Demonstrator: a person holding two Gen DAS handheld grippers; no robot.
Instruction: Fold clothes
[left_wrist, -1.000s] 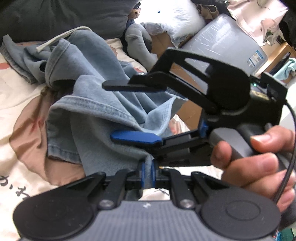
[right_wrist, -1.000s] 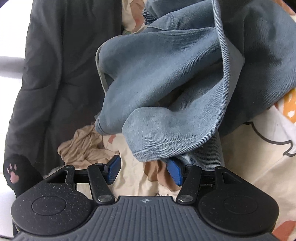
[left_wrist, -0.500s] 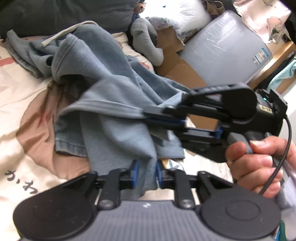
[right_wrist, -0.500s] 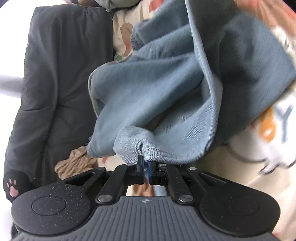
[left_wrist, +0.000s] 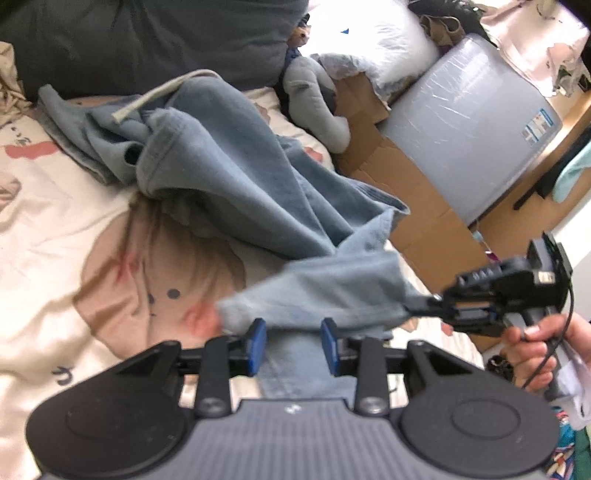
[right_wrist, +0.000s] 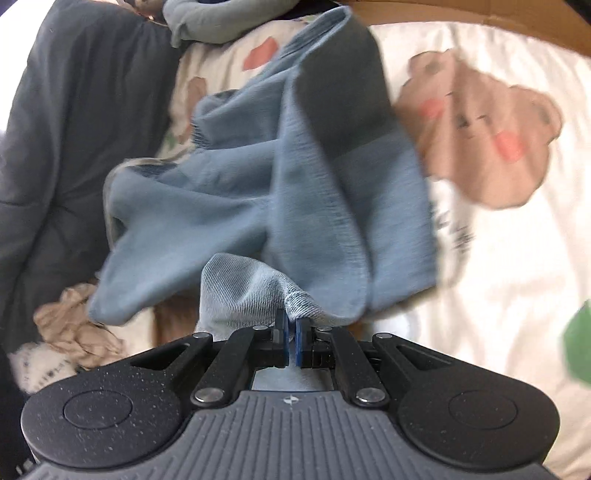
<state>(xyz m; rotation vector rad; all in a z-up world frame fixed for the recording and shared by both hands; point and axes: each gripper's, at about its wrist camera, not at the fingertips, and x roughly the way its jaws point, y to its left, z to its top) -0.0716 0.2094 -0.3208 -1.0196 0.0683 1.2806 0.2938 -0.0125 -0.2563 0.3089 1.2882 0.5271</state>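
The faded blue denim-look garment (left_wrist: 236, 177) lies rumpled on the cream bedsheet printed with brown cartoon bears (left_wrist: 55, 229), its pale drawstring (left_wrist: 147, 99) at the end next the dark grey padded quilt (left_wrist: 147, 40), its other end lifted off the sheet toward me. Beyond the garment from the quilt, the bed ends at flattened brown cardboard (left_wrist: 413, 184), with a grey plastic-wrapped slab (left_wrist: 469, 129) leaning behind it and a white pillow (left_wrist: 373, 48) above a grey plush toy (left_wrist: 314, 103) that sits just past the garment.

My right gripper (right_wrist: 291, 338) is clamped tight on a bunched hem of the garment, blue pads squeezing the cloth, the rest draping away over the sheet. My left gripper (left_wrist: 291, 341) has just been opening; its jaws stand partly apart with a strip of the garment running between them, neither blue pad (left_wrist: 256, 341) visibly pressing it.

Beside the garment, against the quilt, sits a crumpled tan cloth (right_wrist: 77, 332). My right hand (left_wrist: 535, 354) and its gripper cross in front of the cardboard.
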